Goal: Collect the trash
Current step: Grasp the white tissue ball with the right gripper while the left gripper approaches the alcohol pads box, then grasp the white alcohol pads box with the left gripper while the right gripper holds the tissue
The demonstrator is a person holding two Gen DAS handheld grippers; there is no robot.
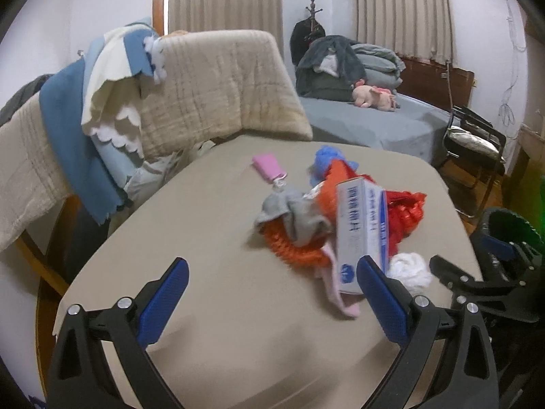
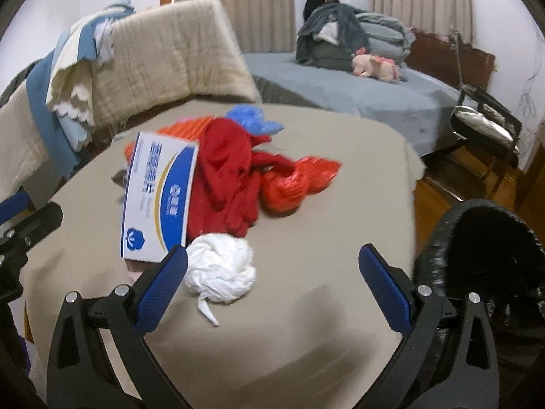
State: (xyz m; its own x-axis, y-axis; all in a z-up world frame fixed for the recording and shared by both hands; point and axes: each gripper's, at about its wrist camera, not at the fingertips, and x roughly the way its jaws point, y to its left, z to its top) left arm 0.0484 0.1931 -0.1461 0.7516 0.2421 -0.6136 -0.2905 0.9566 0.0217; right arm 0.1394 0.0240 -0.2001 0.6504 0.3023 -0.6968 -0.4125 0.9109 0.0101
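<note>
A pile of trash lies on the beige table (image 1: 204,306): a white and blue carton (image 1: 361,231) (image 2: 160,201), a crumpled white tissue (image 1: 410,271) (image 2: 221,269), red cloth (image 2: 228,184), a red plastic bag (image 2: 299,180), a grey rag (image 1: 293,214), orange netting (image 1: 296,252), a blue wad (image 1: 327,160) and a pink tube (image 1: 267,167). My left gripper (image 1: 272,296) is open and empty, near the carton. My right gripper (image 2: 272,279) is open and empty, with the tissue by its left finger. It also shows in the left wrist view (image 1: 477,283).
A black-lined bin (image 2: 483,259) (image 1: 511,228) stands by the table's right edge. A chair draped in beige and blue blankets (image 1: 211,85) stands behind the table. A grey bed (image 2: 357,92) with clothes and a pink plush toy is beyond, with a black chair (image 2: 487,122) to its right.
</note>
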